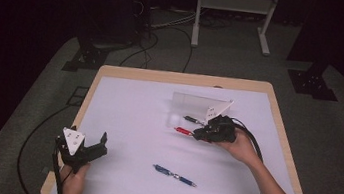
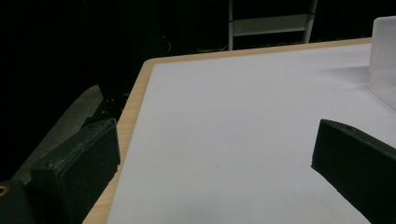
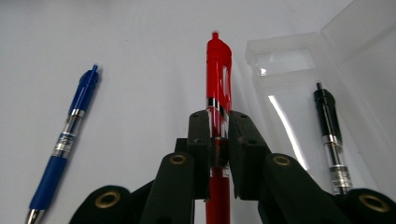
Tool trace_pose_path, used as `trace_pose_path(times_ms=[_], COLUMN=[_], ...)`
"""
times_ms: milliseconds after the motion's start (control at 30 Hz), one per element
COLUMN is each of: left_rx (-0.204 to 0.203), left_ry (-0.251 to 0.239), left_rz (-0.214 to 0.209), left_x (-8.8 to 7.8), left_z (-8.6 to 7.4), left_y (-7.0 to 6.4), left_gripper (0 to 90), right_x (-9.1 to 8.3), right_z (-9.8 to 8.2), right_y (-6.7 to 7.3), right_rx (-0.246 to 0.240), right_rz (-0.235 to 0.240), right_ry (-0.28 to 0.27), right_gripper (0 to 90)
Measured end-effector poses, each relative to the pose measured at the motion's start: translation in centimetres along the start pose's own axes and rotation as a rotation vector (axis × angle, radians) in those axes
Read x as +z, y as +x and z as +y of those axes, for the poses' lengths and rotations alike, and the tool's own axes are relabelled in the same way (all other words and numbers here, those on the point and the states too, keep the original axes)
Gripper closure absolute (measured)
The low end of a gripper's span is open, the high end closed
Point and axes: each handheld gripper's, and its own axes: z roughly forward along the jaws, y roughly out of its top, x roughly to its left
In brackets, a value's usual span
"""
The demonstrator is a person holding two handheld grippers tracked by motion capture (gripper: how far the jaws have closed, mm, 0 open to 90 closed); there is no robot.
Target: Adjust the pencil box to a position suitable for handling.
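A: At a white-topped table, the right gripper is clamped on a red retractable pen, its jaws pressed together around the barrel just below the chrome band. In the high view the same right gripper carries the red retractable pen just beside a clear plastic case.

B: And the other hand?

A: The left gripper hovers near the table's front left corner, jaws apart with nothing between them; the left gripper view shows bare white surface between the two black jaws.

B: What is in the case?

A: A black retractable pen lies in the clear plastic case, whose lid stands open. A blue retractable pen lies on the table, well apart from the case.

B: What could go wrong from here?

A: The grip sits on a smooth, round barrel, so the pen could pivot or slide in the jaws on the way over. If it comes in tilted, its tip may catch the case's low wall and push the light case across the table. It could also land across the black pen instead of beside it.

B: Any brand or writing?

A: The blue and black pens carry small label bands, too small to read. No brand name is legible.
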Motion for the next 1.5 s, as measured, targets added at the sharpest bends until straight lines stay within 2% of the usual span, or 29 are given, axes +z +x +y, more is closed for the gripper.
trace_pose_path(times_ms=[33,133,167,433,700,833,1067,1500], left_rx=[0.006,0.011,0.008,0.000,-0.006,0.001,0.001,0.001], left_ry=[0.000,0.002,0.003,0.002,0.001,0.003,0.003,0.004], left_rz=[-0.002,-0.001,-0.002,-0.001,0.002,0.001,-0.003,-0.003], left_x=[0.0,0.0,0.0,-0.1,-0.1,-0.1,0.0,0.0], left_z=[0.0,0.0,0.0,0.0,0.0,0.0,0.0,0.0], left_y=[0.0,0.0,0.0,0.1,0.2,0.2,0.1,0.1], left_gripper=[0.4,0.4,0.4,0.4,0.4,0.3,0.4,0.4], right_x=[0.0,-0.1,-0.2,-0.1,0.1,0.4,1.4,2.0], right_z=[0.2,0.3,0.5,0.7,0.6,0.6,0.1,-0.5], right_y=[-0.3,-0.5,-0.9,-2.2,-3.7,-4.0,-4.9,-6.0], right_rx=[-0.017,-0.025,-0.017,-0.035,-0.022,-0.023,-0.028,-0.013], right_rz=[-0.010,-0.020,-0.018,-0.036,-0.055,-0.064,-0.068,-0.083], right_ry=[0.013,0.010,0.013,0.040,0.064,0.067,0.108,0.121], right_gripper=[78.8,78.8,78.8,78.8,78.8,78.8,78.8,78.8])
